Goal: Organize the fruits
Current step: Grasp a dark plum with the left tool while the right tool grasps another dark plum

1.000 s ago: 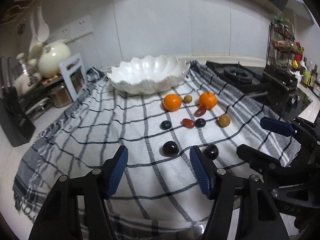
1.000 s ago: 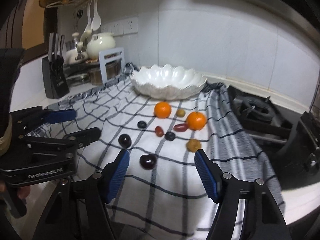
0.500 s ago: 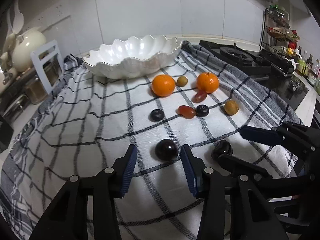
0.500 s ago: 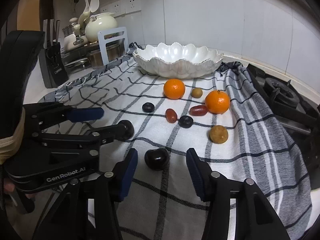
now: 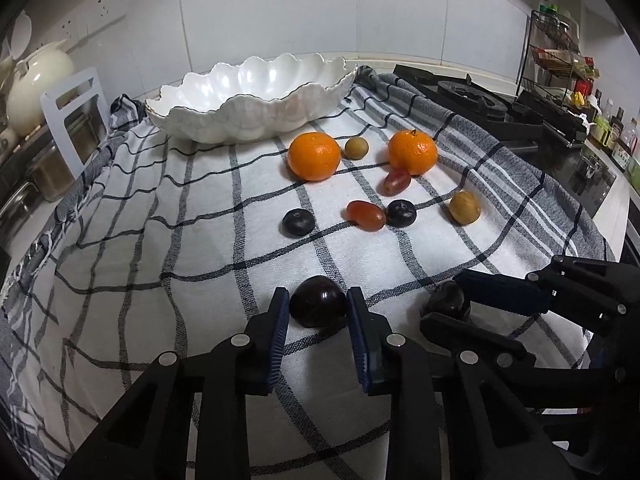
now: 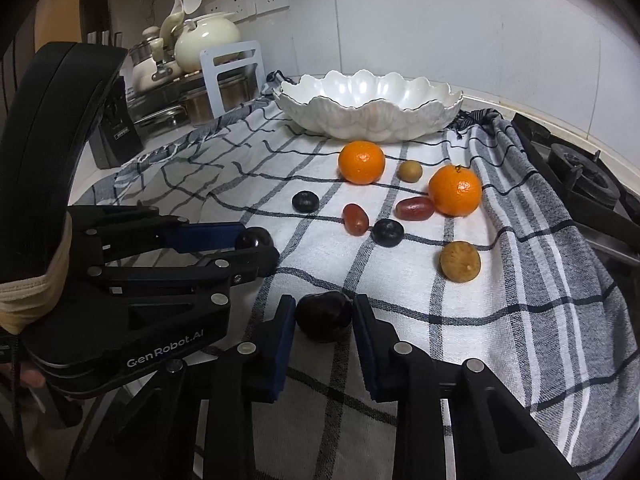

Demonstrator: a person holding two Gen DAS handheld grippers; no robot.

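A: Kitchen counter (image 5: pixel 24 216), checked cloth (image 5: pixel 168 264) spread over it, white scalloped bowl (image 5: pixel 248 100) at the back w/ nothing in it. Hob to the right.

B: Where's the fruit?

A: All on the cloth, in front of the bowl. Two oranges nearest it, small stuff between, two dark plums closest to us.

B: Tongs?

A: Left tongs (image 5: pixel 318 312) have just been closing around the left plum (image 5: pixel 318 306); pads look to be touching both sides. Right tongs (image 6: pixel 323 316) same, just been closing, pads against the right plum (image 6: pixel 324 316). Both fruits sit on the cloth, not lifted.

B: So gripping?

A: Looks so, lightly. I'd firm up only a little. Plums are round and glossy, prob. soft; too hard bruises, too loose and they roll out.

B: How do they look?

A: V. dark purple, nearly black, smooth skin w/ a sheen. The right one shows a dent at the top.

B: Tips?

A: Lift straight up, keep the pads across the widest part, carry over the oranges to the bowl, set down low.
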